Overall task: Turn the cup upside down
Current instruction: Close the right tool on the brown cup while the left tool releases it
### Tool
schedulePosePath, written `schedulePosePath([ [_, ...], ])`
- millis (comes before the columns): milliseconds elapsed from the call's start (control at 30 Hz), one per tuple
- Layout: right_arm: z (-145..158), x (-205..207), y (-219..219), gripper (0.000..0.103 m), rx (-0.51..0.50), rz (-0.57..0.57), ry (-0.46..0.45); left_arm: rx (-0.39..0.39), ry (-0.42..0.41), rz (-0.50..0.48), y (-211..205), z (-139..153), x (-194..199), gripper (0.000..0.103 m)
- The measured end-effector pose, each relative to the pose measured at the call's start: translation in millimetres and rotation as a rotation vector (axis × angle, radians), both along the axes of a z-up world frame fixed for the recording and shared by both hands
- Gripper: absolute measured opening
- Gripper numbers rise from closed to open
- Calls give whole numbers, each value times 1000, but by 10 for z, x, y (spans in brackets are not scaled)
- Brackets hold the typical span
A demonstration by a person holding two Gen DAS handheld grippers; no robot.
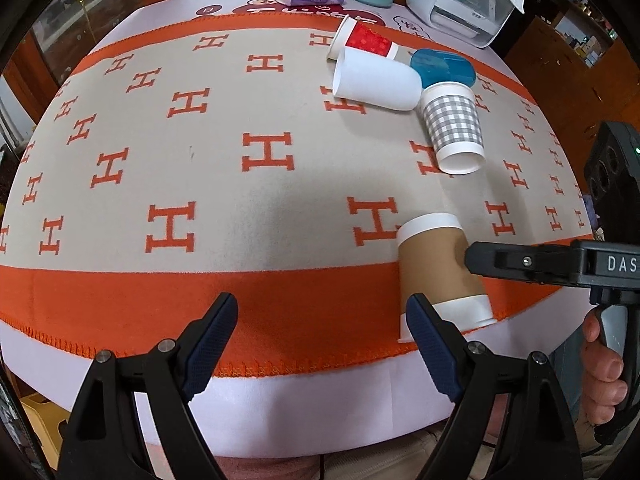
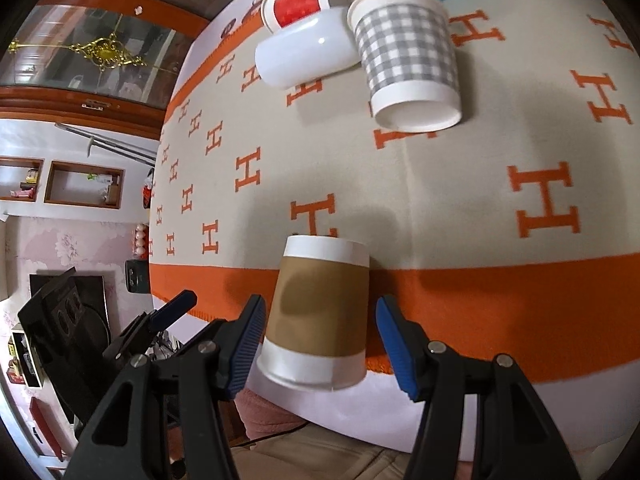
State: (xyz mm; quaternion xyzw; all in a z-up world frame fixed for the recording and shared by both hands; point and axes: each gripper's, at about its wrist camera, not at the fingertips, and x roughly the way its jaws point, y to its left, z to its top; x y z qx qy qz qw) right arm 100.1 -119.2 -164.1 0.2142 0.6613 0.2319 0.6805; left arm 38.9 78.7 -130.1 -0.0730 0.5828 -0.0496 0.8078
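The right gripper [image 2: 320, 336] is seen at the near edge of the table, its jaws spread wide with the brown cup [image 2: 320, 312] between them and a clear gap showing beside each pad, so nothing is pinched yet. The cup appears to lie on its side on the orange border of the blanket [image 2: 500, 280], wide rim toward the table edge and narrow base pointing away; whether it is touching the cloth cannot be told for certain. The left gripper [image 1: 322, 344] is held just beside the cup's rim with its jaws likewise spread and empty. A good grasp would probably be made by closing the right jaws squarely across the brown sleeve at mid-height, gently enough that the paper wall is not crushed. The cup should then likely be lifted clear of the cloth before it is rotated, so that the rim is set down flat. Farther off, a checked cup [image 2: 408, 60], a white cup [image 2: 308, 52] and a red cup [image 2: 300, 4] lie well apart from the work, and should be left undisturbed.
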Motion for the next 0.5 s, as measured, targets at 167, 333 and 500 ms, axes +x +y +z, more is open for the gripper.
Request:
schedulePosePath([
  [167, -111, 40, 33, 58, 2, 9, 45, -16, 7, 11, 46, -56, 23, 85],
  [333, -195, 54, 54, 58, 33, 7, 80, -29, 18, 24, 88, -111, 48, 85],
  [500, -210, 62, 86, 59, 38, 9, 85, -32, 23, 35, 108, -153, 70, 85],
])
